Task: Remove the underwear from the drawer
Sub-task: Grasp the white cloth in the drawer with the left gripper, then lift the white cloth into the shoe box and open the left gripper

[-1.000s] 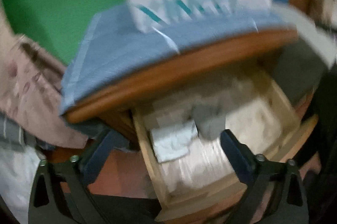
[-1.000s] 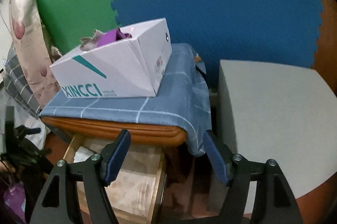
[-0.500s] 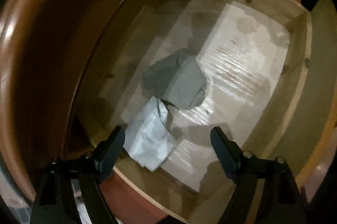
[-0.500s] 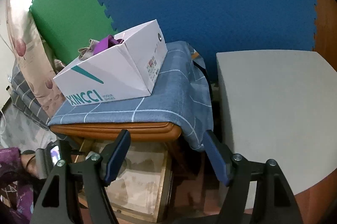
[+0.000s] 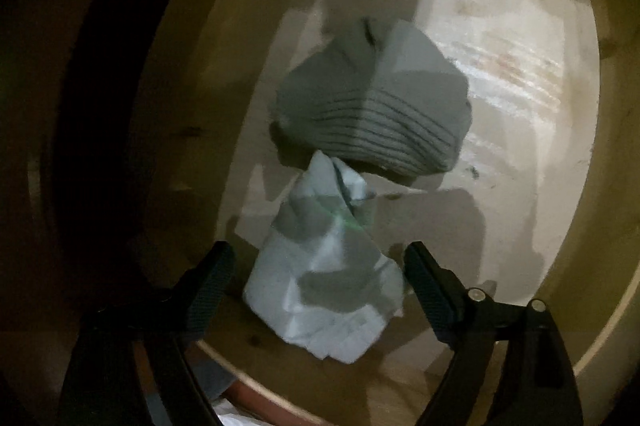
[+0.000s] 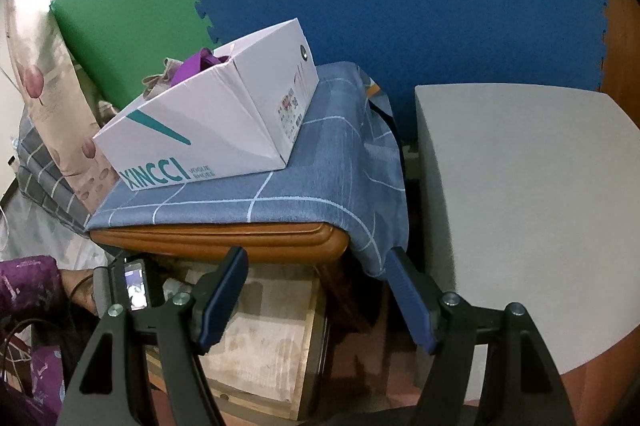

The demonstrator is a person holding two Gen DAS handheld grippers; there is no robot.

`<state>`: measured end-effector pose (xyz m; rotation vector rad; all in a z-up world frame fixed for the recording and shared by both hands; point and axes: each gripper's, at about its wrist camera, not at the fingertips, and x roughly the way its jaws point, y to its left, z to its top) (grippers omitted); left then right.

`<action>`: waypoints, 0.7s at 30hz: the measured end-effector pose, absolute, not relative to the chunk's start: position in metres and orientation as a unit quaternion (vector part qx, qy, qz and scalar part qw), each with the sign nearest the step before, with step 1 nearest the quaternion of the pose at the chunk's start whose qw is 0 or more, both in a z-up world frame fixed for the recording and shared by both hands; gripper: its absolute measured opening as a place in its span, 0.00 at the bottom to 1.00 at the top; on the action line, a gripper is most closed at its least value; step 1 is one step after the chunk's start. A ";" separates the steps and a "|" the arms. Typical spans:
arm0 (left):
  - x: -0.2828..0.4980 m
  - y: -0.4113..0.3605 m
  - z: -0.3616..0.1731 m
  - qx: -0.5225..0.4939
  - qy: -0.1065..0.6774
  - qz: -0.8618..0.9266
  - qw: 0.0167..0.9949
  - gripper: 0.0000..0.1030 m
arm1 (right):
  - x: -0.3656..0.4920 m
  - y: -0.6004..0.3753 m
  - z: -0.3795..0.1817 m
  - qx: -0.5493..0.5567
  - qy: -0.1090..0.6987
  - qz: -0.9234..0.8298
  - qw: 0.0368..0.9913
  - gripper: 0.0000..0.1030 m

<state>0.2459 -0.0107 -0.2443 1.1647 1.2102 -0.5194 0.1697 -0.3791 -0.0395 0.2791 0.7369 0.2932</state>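
Lying crumpled in drawer [image 5: 520,26], pale underwear [image 5: 324,278], grey ribbed underwear [image 5: 372,106]

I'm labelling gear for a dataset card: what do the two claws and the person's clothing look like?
Left claw: black frame arms, silver screws, dark finger pads with a fine knurled texture. Right claw: same black frame and silver screws, with blue pads. Seen from the right wrist, the person wears a purple patterned sleeve and a dark band at the wrist.
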 end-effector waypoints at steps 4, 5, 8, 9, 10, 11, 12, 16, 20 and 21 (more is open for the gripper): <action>0.256 0.000 -0.250 0.512 0.523 -0.240 0.637 0.97 | 0.171 -0.375 -0.041 0.127 0.364 0.141 0.912 0.71; 0.258 0.002 -0.250 0.507 0.527 -0.242 0.638 0.97 | 0.172 -0.374 -0.041 0.126 0.366 0.141 0.911 0.71; 0.269 0.011 -0.251 0.476 0.548 -0.237 0.646 0.99 | 0.173 -0.375 -0.042 0.129 0.369 0.140 0.910 0.71; 0.272 0.013 -0.250 0.470 0.552 -0.238 0.647 0.99 | 0.174 -0.375 -0.042 0.130 0.370 0.140 0.909 0.71; 0.273 0.015 -0.249 0.462 0.556 -0.239 0.648 0.95 | 0.174 -0.375 -0.042 0.132 0.370 0.140 0.909 0.71; 0.274 0.016 -0.248 0.457 0.560 -0.243 0.647 0.88 | 0.174 -0.375 -0.042 0.132 0.370 0.140 0.909 0.71; 0.273 0.016 -0.246 0.450 0.566 -0.251 0.643 0.82 | 0.174 -0.375 -0.042 0.132 0.370 0.140 0.909 0.71; 0.263 0.012 -0.240 0.462 0.565 -0.246 0.637 0.45 | 0.175 -0.376 -0.043 0.133 0.372 0.139 0.908 0.71; 0.256 0.006 -0.227 0.453 0.558 -0.256 0.646 0.40 | 0.174 -0.378 -0.042 0.140 0.368 0.142 0.908 0.71; 0.253 0.003 -0.220 0.448 0.554 -0.262 0.651 0.40 | 0.173 -0.379 -0.042 0.143 0.367 0.143 0.908 0.71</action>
